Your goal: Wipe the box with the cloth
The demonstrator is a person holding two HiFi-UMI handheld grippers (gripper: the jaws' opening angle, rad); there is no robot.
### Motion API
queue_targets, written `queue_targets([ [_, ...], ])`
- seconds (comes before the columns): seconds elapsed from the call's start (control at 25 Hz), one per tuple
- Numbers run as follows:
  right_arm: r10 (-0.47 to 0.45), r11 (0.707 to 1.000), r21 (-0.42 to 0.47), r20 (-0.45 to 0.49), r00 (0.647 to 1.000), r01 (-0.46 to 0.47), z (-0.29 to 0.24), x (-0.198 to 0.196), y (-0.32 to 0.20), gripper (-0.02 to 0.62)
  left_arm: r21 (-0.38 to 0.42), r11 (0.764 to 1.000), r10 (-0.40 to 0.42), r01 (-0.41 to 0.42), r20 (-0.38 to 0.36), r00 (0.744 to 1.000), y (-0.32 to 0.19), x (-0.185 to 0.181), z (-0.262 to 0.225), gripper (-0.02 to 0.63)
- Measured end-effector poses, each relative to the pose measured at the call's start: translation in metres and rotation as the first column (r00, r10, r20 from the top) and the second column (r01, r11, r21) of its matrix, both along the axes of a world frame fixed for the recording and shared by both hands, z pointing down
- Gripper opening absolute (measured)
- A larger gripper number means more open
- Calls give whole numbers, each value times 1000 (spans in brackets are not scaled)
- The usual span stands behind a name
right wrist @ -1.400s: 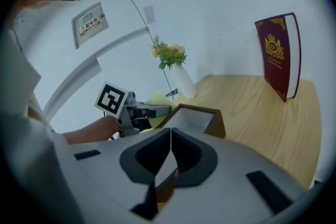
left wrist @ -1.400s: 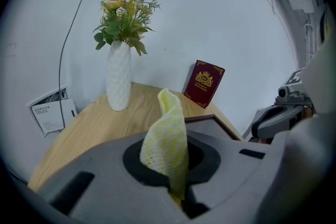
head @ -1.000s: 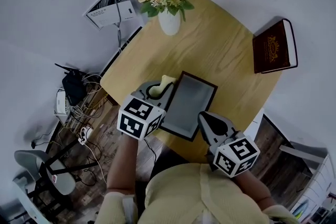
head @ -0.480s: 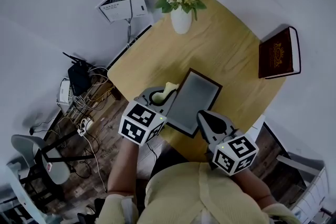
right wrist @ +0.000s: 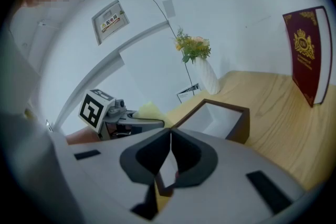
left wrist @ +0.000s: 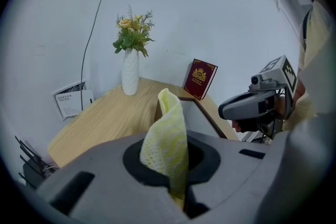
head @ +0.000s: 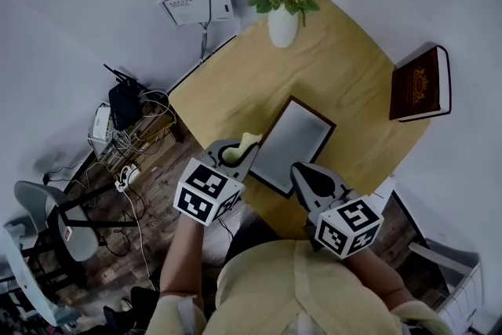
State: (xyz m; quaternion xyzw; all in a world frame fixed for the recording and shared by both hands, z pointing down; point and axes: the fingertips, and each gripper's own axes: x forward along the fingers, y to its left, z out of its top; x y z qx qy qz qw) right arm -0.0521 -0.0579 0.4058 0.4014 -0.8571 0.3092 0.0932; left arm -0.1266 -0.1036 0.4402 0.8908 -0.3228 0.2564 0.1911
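Left tongs [head: 235,151] were clamped on the pale yellow mesh cloth [left wrist: 167,144], just beside the shallow dark-framed box [head: 293,139] on the wooden tabletop [head: 345,67]. Right tongs [head: 303,173] were pinched shut, empty. White flower vase [head: 283,26] sat behind; only the gripper views showed the dark red book [right wrist: 308,55] standing upright.

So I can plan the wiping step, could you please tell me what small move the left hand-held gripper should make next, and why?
Probably ease the left hand-held gripper across onto the box: it is shut on the cloth, which is beside the box's rim, not yet over its inside.
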Motion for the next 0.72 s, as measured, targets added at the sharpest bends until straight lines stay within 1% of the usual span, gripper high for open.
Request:
queue_targets([
  [0.48,-84,996,23,11,996,84,-5,-17,11,31,-13,995,-94,95,11,995,37,-22,1,25],
  [0.72,-115,993,31,15,993,115,-8,-24,14,29,-6,990,-138,138,18,990,51,-32,-2,25],
])
